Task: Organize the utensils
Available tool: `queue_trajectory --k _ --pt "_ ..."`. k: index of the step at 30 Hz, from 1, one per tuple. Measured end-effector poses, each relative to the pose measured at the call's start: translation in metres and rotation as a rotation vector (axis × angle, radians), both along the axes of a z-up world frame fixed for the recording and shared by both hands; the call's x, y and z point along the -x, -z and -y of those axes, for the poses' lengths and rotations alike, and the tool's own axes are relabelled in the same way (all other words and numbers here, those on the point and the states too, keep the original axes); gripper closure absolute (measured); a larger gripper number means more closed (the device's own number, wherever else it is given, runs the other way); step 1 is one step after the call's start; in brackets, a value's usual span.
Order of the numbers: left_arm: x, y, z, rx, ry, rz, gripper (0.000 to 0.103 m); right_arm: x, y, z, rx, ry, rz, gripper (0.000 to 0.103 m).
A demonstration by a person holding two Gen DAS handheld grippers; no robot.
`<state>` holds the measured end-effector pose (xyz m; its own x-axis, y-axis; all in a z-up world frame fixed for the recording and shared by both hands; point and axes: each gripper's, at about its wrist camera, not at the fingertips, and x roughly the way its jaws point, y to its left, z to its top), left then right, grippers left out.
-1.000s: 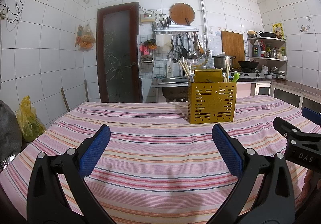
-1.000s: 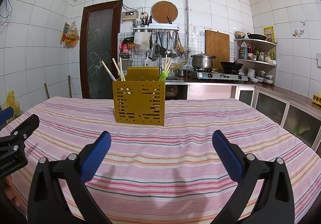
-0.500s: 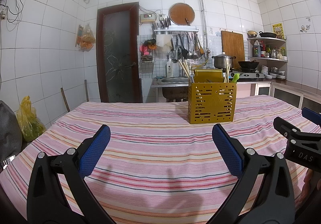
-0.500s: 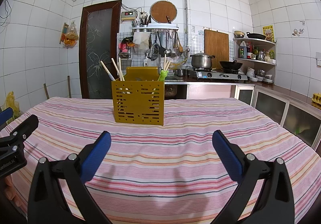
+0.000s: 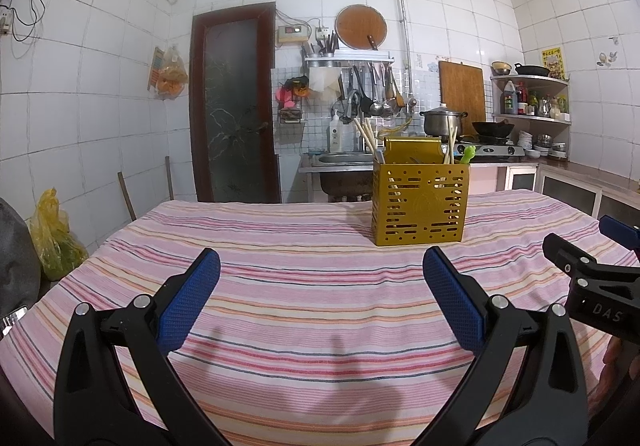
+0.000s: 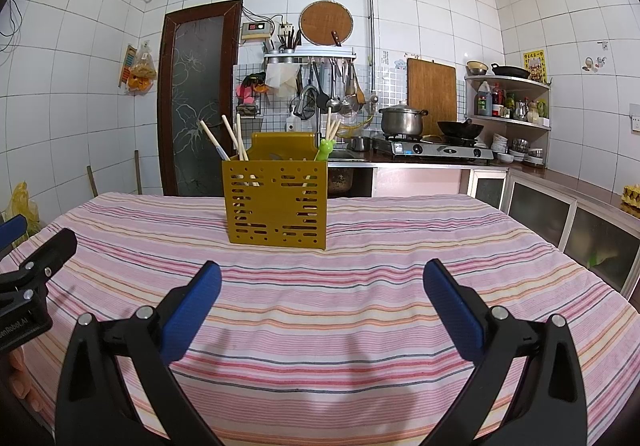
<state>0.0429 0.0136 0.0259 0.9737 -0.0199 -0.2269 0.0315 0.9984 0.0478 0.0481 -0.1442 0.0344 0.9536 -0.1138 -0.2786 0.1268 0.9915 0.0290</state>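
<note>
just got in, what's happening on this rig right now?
Nothing is being handled. Both grippers are open and empty over the striped tablecloth: the left gripper and right gripper side by side, short of the yellow utensil caddy. The caddy stands upright on the table and already holds chopsticks and a green-handled utensil. No loose utensils show on the cloth, so the sorting looks either finished or not started.

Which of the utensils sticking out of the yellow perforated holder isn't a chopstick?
The green plastic-handled utensil at the holder's right end; the others in the yellow perforated holder are pale wooden chopsticks.
</note>
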Motion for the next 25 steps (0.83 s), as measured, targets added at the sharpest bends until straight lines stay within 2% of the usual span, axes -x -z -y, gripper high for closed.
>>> queue_trajectory --k 25 --pt "0.0058 0.0024 0.0089 0.003 0.012 0.008 0.005 -0.0022 0.0023 -0.0006 0.003 0.002 -0.005 0.004"
